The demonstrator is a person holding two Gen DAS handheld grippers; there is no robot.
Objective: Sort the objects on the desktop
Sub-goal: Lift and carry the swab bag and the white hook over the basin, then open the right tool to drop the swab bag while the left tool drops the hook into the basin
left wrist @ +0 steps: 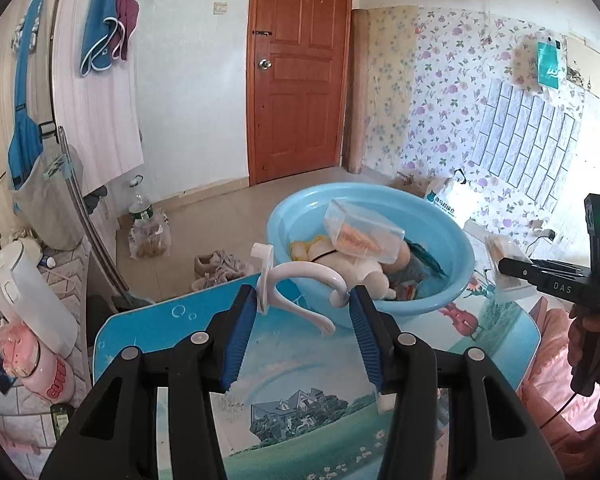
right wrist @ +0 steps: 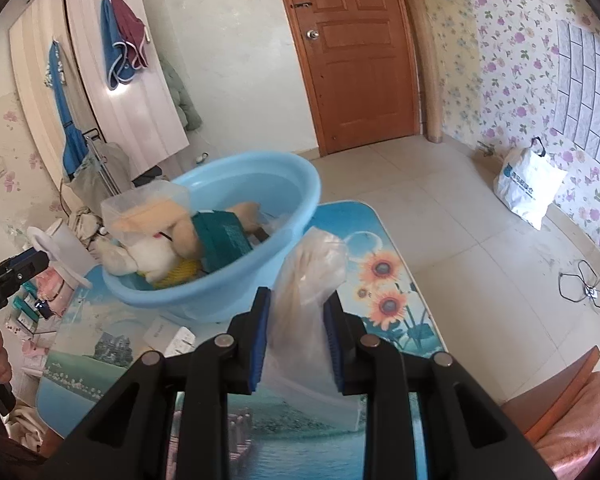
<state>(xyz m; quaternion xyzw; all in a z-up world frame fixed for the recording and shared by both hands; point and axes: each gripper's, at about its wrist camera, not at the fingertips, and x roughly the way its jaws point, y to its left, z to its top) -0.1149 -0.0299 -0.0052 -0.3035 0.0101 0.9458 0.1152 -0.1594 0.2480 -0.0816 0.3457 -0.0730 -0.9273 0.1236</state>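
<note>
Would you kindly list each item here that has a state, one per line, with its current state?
Left gripper: shut on the white hook.
White hook: held above the table, near the basin.
Right gripper: shut on the plastic bag.
Plastic bag: lifted, crumpled, something pale inside.
Blue basin: upright on the table, piled with items.
Clear box: tilted atop the pile.
Door: closed.

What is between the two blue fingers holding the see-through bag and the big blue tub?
Only the clear plastic bag itself and bare picture tabletop; the right gripper sits just before the blue basin, seen in the right wrist view.
</note>
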